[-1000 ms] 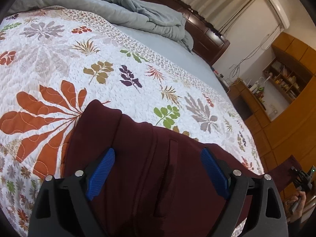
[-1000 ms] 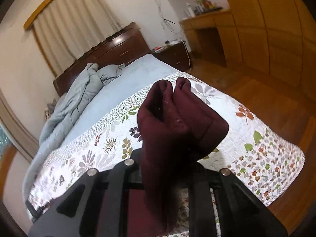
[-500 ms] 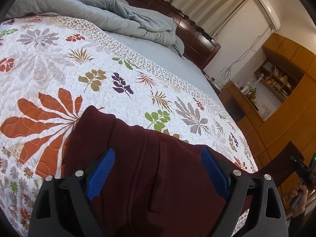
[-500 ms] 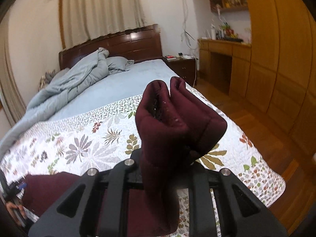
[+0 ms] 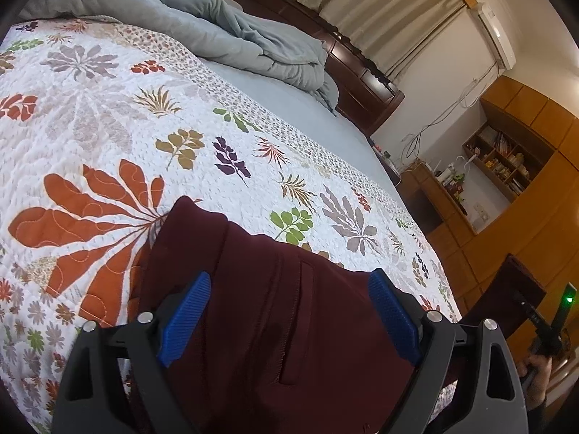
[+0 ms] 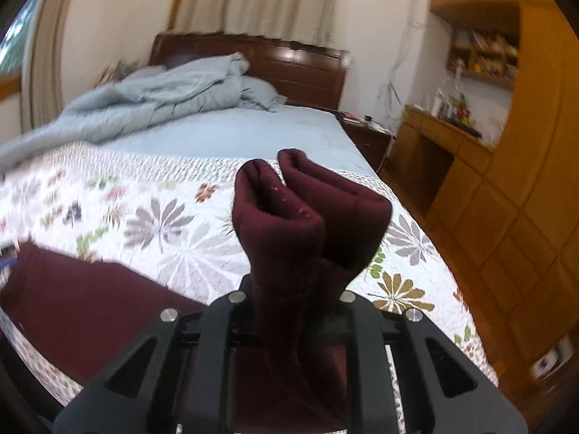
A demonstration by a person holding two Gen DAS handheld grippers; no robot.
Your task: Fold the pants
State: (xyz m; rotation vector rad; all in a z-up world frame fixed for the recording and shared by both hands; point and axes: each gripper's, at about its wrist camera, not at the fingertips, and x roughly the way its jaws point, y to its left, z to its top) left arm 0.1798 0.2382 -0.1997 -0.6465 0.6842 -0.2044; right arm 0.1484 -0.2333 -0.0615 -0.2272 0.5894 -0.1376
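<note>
Dark maroon pants lie on the floral quilt, waist end under my left gripper, which is open with its blue pads spread above the cloth. My right gripper is shut on the bunched leg ends of the pants, which stick up between its fingers. The rest of the pants stretches left across the quilt in the right wrist view. The right gripper also shows at the far right of the left wrist view.
A crumpled grey duvet and a dark wooden headboard are at the far end of the bed. Wooden cabinets and a desk stand to the right, with wood floor beside the bed edge.
My right gripper has swung left with the leg ends, so more of the pants and bed shows. The left gripper has stayed open over the waist, shifting only slightly.
</note>
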